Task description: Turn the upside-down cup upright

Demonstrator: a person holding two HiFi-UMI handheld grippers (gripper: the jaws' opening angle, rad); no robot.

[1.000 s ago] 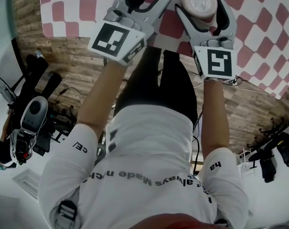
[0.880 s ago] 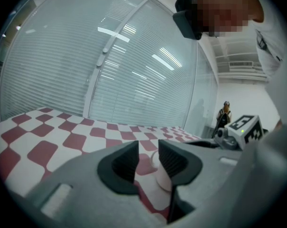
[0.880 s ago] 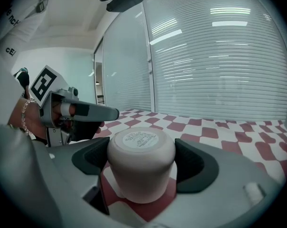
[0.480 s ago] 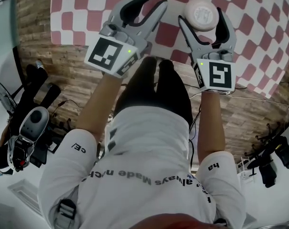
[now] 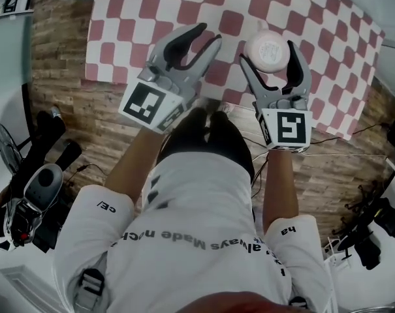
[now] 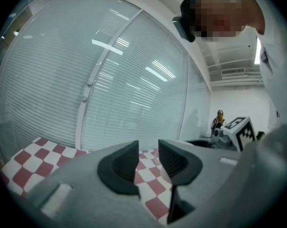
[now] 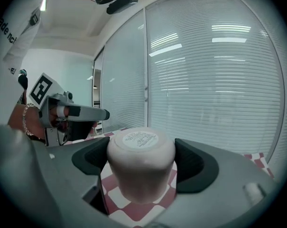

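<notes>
Right gripper [image 5: 269, 54] is clamped on the cup [image 7: 141, 163] — a pale, matte cup turned base up, with a round printed label on its bottom. Both dark pads [image 7: 196, 165] press its sides, and it hangs above the red-and-white checked tablecloth [image 5: 151, 18]. The left gripper [image 6: 148, 163] is just beside it — jaws slightly apart, holding nothing. Slatted blinds [image 7: 219, 80] stand beyond the table.
</notes>
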